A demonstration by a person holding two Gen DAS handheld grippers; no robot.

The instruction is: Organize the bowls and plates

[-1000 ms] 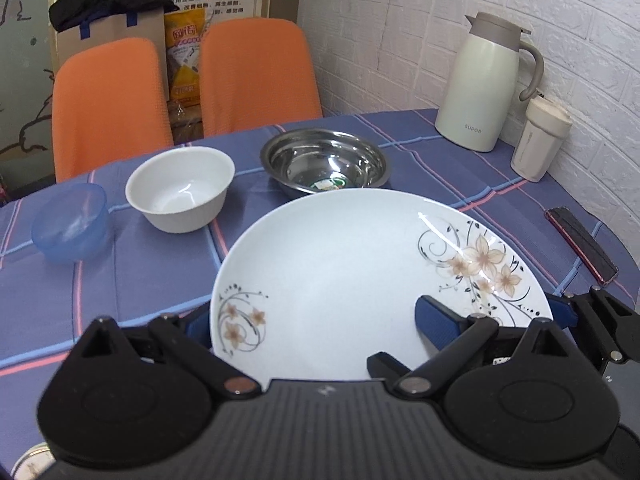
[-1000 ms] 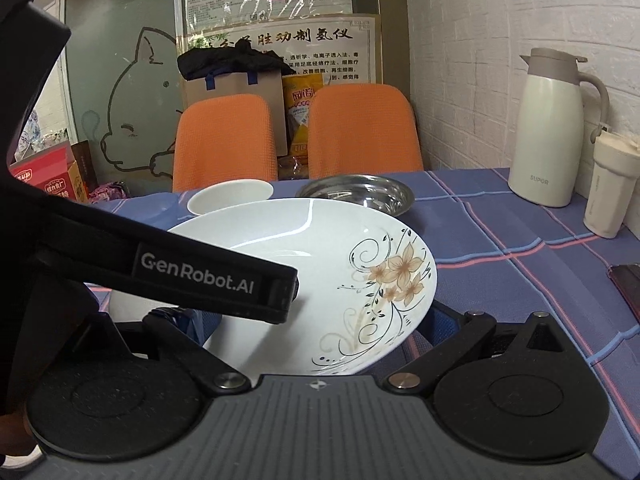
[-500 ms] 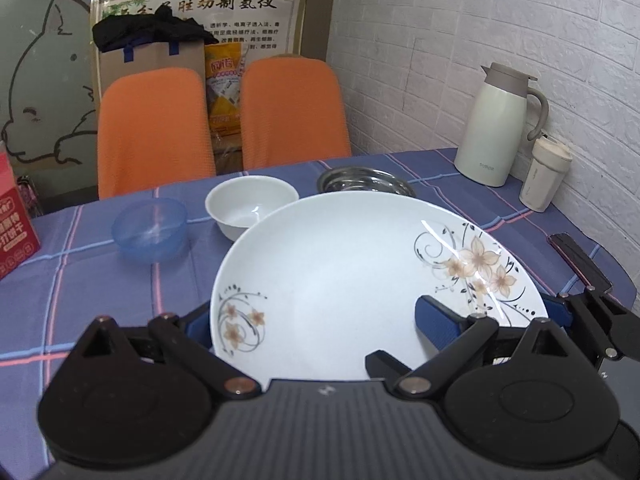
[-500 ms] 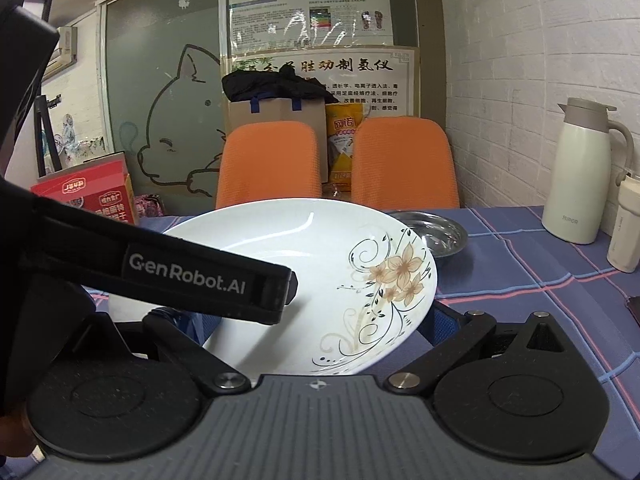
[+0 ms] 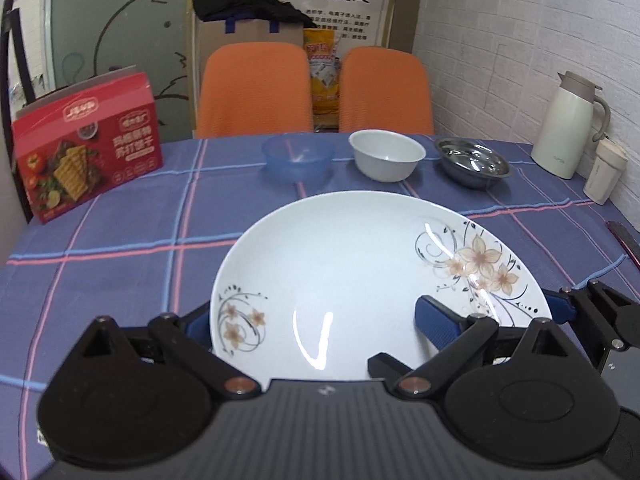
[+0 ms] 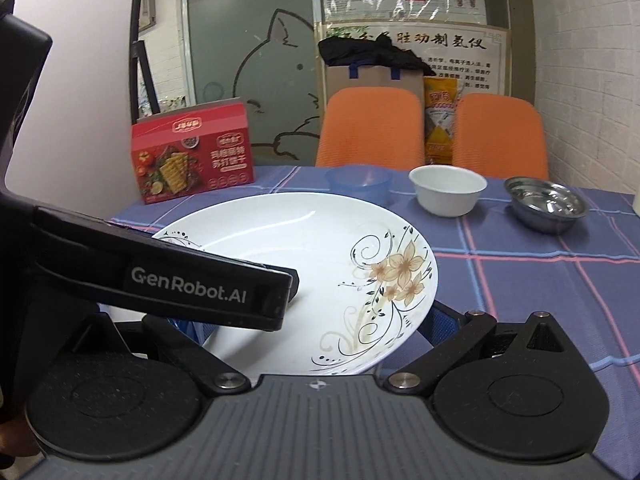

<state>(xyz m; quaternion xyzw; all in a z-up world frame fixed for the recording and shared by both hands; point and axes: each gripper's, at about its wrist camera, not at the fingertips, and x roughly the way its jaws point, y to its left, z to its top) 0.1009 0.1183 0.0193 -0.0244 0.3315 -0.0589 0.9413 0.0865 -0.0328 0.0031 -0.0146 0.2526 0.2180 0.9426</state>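
Note:
A white plate point(image 5: 352, 272) with flower prints hangs above the checked tablecloth, held between both grippers. My left gripper point(image 5: 320, 322) grips its near side: one blue pad at the left rim, the other finger point(image 5: 436, 320) lying on the plate's face. My right gripper point(image 6: 316, 324) holds the plate point(image 6: 320, 248) at its right rim and shows in the left wrist view as a black frame point(image 5: 592, 304). Far across the table stand a blue plastic bowl point(image 5: 298, 156), a white bowl point(image 5: 386, 154) and a steel bowl point(image 5: 472, 162) in a row.
A red food box point(image 5: 88, 140) stands at the table's far left. A cream thermos jug point(image 5: 568, 124) and a lidded cup point(image 5: 604, 168) sit by the brick wall on the right. Two orange chairs point(image 5: 256, 88) stand behind the table point(image 5: 120, 260). A dark flat item point(image 5: 624, 240) lies at the right edge.
Both grippers have carried the plate back from the bowls towards the near side of the table and leftward. The bowls now sit farther off and the red box has come into view.

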